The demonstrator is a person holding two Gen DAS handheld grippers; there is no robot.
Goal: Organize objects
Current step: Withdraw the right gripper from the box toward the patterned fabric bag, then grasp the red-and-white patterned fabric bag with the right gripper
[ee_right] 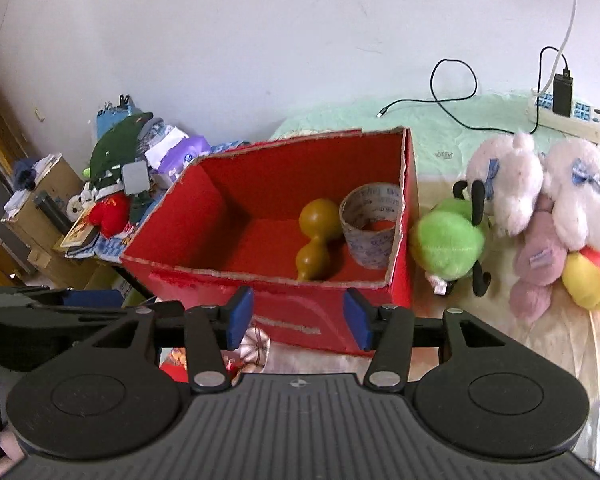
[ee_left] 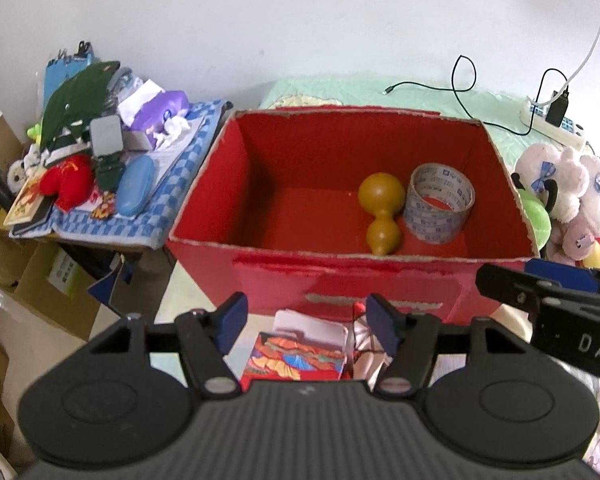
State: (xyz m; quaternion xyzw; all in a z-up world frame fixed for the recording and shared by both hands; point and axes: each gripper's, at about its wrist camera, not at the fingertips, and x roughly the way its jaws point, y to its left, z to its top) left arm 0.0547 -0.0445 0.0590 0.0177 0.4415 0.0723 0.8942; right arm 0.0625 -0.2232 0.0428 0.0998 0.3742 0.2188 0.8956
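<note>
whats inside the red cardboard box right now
Inside the red cardboard box lie a brown gourd and a roll of clear printed tape, side by side at the right end. The floor strip just behind the near wall is hidden in both views.

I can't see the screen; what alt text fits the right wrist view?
An open red cardboard box holds a yellow-brown gourd and a roll of tape, seen past the empty, open right gripper. Plush toys lie to the box's right.
</note>
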